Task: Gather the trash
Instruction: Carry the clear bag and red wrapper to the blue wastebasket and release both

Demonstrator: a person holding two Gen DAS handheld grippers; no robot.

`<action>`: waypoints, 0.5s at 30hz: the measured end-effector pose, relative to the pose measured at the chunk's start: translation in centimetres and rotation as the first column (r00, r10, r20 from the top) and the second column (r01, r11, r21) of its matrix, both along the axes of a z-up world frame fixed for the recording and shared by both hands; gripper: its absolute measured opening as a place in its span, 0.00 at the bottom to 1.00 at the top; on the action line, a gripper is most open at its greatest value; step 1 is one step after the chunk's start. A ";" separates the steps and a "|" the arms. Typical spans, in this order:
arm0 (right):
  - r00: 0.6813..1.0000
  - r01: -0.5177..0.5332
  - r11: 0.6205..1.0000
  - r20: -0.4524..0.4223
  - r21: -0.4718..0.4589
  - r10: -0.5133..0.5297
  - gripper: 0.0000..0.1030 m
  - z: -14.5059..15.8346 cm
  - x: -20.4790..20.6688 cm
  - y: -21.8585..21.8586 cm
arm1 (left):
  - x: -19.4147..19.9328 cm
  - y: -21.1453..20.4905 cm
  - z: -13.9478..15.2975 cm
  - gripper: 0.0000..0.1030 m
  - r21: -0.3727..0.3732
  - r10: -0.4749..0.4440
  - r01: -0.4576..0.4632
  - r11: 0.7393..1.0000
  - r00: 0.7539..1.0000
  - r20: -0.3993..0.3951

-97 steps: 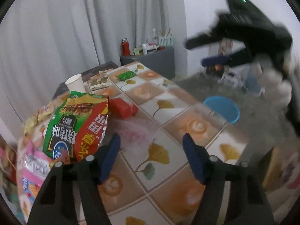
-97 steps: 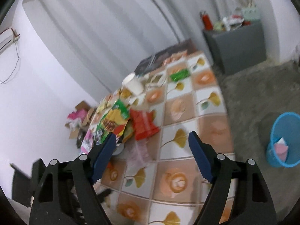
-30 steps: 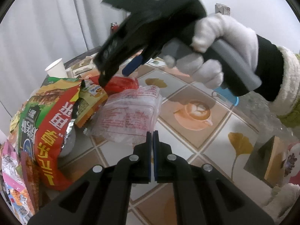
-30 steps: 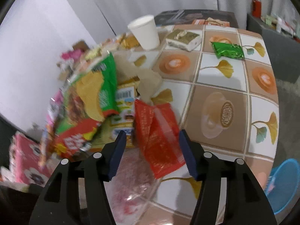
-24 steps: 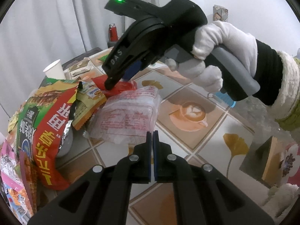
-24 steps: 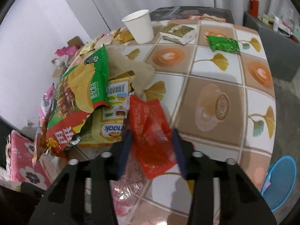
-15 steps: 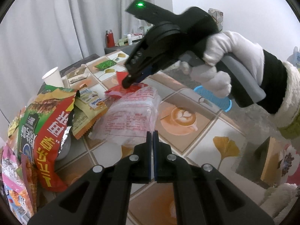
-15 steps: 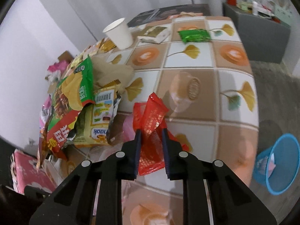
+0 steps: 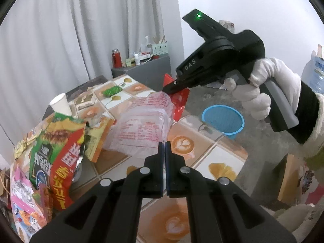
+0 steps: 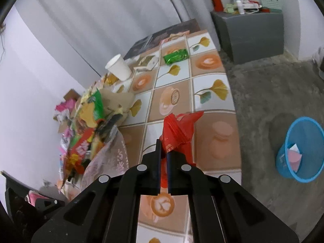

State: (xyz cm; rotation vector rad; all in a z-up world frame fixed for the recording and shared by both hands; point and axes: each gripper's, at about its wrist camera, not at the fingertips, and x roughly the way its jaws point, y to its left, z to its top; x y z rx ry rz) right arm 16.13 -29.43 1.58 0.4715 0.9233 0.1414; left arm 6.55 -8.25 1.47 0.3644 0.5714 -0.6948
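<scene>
My left gripper is shut on a clear plastic bag with red print and holds it raised above the tiled table. My right gripper is shut on a red wrapper and holds it up over the table's right side; it also shows in the left wrist view, with the red wrapper hanging behind the clear bag. A blue trash basket stands on the floor to the right of the table, with pink and white paper inside; it also shows in the left wrist view.
A heap of snack bags lies on the table's left side. A white paper cup, a small box and a green wrapper lie at the far end. A grey cabinet with bottles stands beyond.
Both grippers have lifted their loads off the table. The right gripper with the red wrapper has swung right, toward the table's edge and the blue basket.
</scene>
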 end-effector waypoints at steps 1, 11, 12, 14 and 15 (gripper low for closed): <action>1.000 0.007 1.000 0.009 0.005 -0.007 0.03 0.2 -0.5 -0.2 | -0.2 -0.1 0.2 0.01 -0.003 -0.004 0.004 1.000 1.000 0.005; 0.992 0.092 0.995 0.079 0.044 -0.096 0.03 2.0 -5.4 -3.5 | -2.6 -2.0 1.9 0.01 0.007 -0.044 0.044 0.999 0.998 0.054; 0.991 0.103 0.993 0.082 0.048 -0.107 0.03 2.1 -5.8 -3.9 | -2.6 -2.1 2.0 0.01 0.008 -0.048 0.048 0.999 0.997 0.055; 0.986 0.134 0.989 0.088 0.055 -0.139 0.03 2.1 -7.0 -5.1 | -2.8 -2.8 2.2 0.01 0.007 -0.063 0.063 0.998 0.996 0.055; 0.984 0.147 0.987 0.090 0.057 -0.152 0.03 2.1 -7.5 -5.6 | -2.8 -3.1 2.3 0.01 0.006 -0.072 0.071 0.997 0.996 0.053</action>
